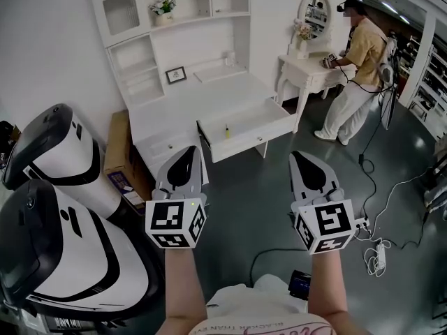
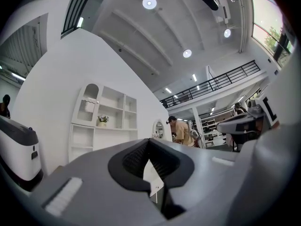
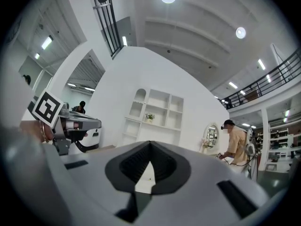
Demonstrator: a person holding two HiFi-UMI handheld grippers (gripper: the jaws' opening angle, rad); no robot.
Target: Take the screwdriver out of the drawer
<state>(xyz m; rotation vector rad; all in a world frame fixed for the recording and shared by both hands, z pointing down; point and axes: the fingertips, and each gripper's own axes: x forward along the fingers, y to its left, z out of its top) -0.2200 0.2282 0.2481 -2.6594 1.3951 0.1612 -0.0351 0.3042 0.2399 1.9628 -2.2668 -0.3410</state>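
The left tool (image 1: pixel 187 149) and the right tool (image 1: pixel 302 156) are held side by side, both with jaws closed together and nothing between them. The screwdriver (image 1: pixel 227 132) shows as a small yellow item inside the open drawer (image 1: pixel 241 147) of the white worktop (image 1: pixel 230 93), well apart from both tools, with grey floor (image 1: pixel 244 201) between. A shelf unit (image 1: pixel 174 12) stands on the worktop. A cardboard box (image 1: pixel 119 145) and two white-and-black machines (image 1: pixel 63 257) stand at the left. A person (image 1: pixel 356 68) stands at a dressing table (image 1: pixel 307 72); cables (image 1: pixel 377 250) lie at the right.
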